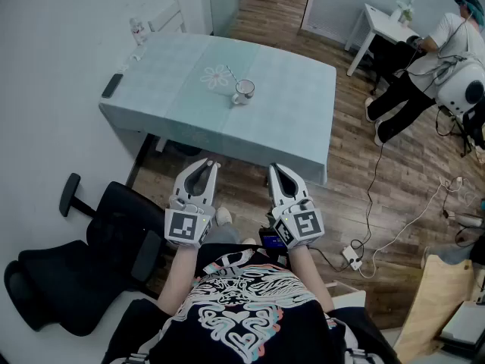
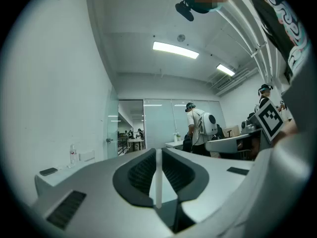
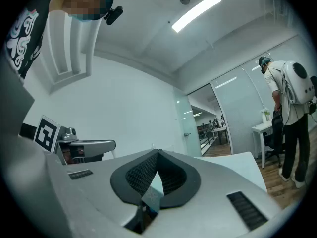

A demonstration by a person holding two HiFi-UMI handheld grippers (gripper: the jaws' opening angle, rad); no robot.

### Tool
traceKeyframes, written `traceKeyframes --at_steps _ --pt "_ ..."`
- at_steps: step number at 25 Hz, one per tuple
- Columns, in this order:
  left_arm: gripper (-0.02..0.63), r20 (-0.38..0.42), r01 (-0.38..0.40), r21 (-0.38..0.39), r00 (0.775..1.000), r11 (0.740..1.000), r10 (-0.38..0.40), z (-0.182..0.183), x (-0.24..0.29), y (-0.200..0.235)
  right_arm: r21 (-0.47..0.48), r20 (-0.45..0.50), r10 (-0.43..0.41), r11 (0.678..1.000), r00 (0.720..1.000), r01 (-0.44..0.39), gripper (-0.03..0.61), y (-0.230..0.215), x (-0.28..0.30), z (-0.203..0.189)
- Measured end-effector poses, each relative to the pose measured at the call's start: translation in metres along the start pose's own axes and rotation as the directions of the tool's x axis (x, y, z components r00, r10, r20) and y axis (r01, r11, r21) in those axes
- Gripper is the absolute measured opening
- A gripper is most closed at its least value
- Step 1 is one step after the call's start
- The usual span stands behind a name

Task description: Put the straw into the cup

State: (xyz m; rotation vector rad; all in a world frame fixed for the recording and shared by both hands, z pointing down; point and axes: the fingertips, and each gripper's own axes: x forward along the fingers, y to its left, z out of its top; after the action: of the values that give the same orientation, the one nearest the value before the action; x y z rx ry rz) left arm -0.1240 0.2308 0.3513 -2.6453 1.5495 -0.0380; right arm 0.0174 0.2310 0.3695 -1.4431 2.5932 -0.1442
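Office with wood floor, pale teal cloth-covered bench [image 1: 288, 120] far ahead | white handled cup [image 1: 243, 92] mid-bench, thin straw [image 1: 233, 75] leaning from it, tilted left | left claw [image 1: 204, 162], right claw [image 1: 274, 167] near the person's body, off the bench, each closed together, empty.

Straw [image 1: 232, 75] leaning in white cup [image 1: 244, 92]
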Motion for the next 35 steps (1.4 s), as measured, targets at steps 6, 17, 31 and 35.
traceKeyframes --at_steps 6,17,31,35 --pt "0.055 -0.001 0.003 -0.009 1.0 1.0 -0.003 0.0 -0.002 -0.008 -0.025 -0.01 0.005 1.0 1.0 -0.006 0.018 0.003 -0.004 0.005" --pt "0.055 0.014 0.011 -0.014 1.0 1.0 -0.011 0.007 0.001 -0.016 -0.009 -0.009 0.056 0.998 0.998 -0.057 0.018 0.009 -0.01 0.004" --pt "0.055 0.003 0.018 -0.008 1.0 1.0 -0.018 0.003 0.022 -0.02 0.01 -0.048 0.018 1.0 0.999 -0.018 0.018 -0.016 -0.008 -0.003" --pt "0.055 0.006 0.023 -0.012 1.0 1.0 -0.023 -0.001 0.033 -0.015 0.015 -0.048 0.022 1.0 0.999 -0.021 0.018 -0.021 0.003 -0.006"
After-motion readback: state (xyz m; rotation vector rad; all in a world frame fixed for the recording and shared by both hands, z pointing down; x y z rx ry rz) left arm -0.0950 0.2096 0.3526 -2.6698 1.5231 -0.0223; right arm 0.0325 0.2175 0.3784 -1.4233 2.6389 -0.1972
